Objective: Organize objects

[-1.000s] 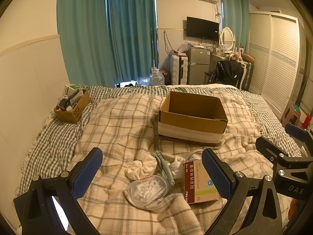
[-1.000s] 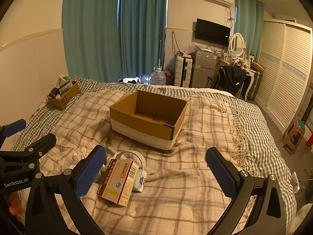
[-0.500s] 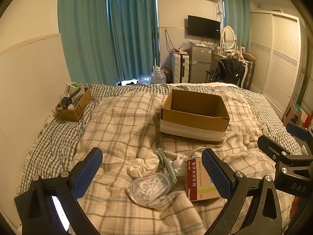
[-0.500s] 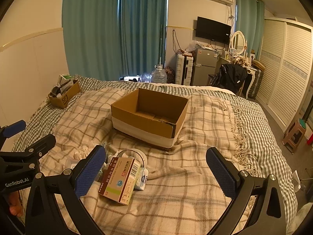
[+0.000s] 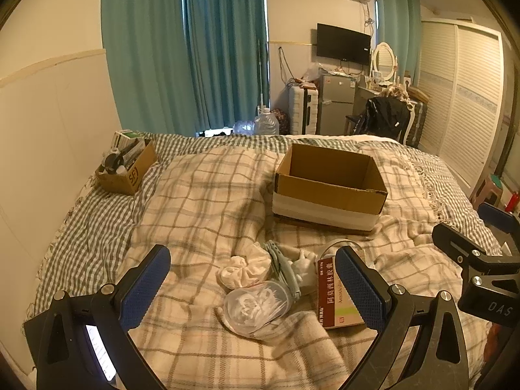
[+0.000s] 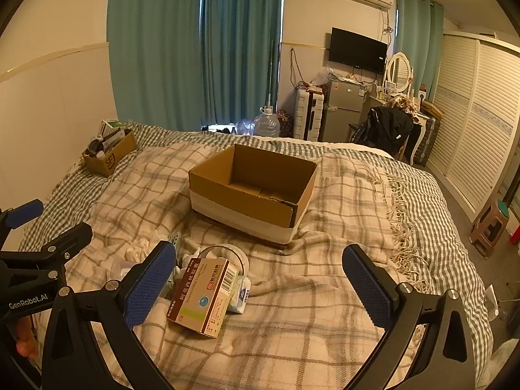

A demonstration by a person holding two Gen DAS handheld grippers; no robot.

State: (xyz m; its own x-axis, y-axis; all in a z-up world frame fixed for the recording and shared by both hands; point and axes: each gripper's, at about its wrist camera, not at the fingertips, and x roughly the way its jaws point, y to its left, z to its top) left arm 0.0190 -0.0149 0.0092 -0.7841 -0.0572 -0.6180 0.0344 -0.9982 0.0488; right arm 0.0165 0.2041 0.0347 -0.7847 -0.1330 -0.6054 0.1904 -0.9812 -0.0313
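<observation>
An open, empty cardboard box [image 5: 328, 185] [image 6: 250, 191] stands on the plaid blanket mid-bed. In front of it lies a small pile: a red and green medicine box [image 5: 336, 297] [image 6: 203, 295], a clear plastic container [image 5: 256, 304], a white cloth scrunchie [image 5: 243, 268], a grey-green clip [image 5: 281, 269], a roll of tape [image 6: 227, 253] and a tissue pack [image 6: 240, 294]. My left gripper [image 5: 253, 287] is open above the pile. My right gripper [image 6: 260, 279] is open, just right of the medicine box. Both are empty.
A smaller cardboard box [image 5: 128, 169] full of items sits at the bed's far left by the wall. Beyond the bed are curtains, a water jug [image 5: 266, 123], a suitcase, a fridge and a chair. A wardrobe and a stool [image 6: 490, 227] stand at the right.
Both grippers have drifted slightly back and up; the pile and the box look a little farther off. Nothing was picked up or moved.
</observation>
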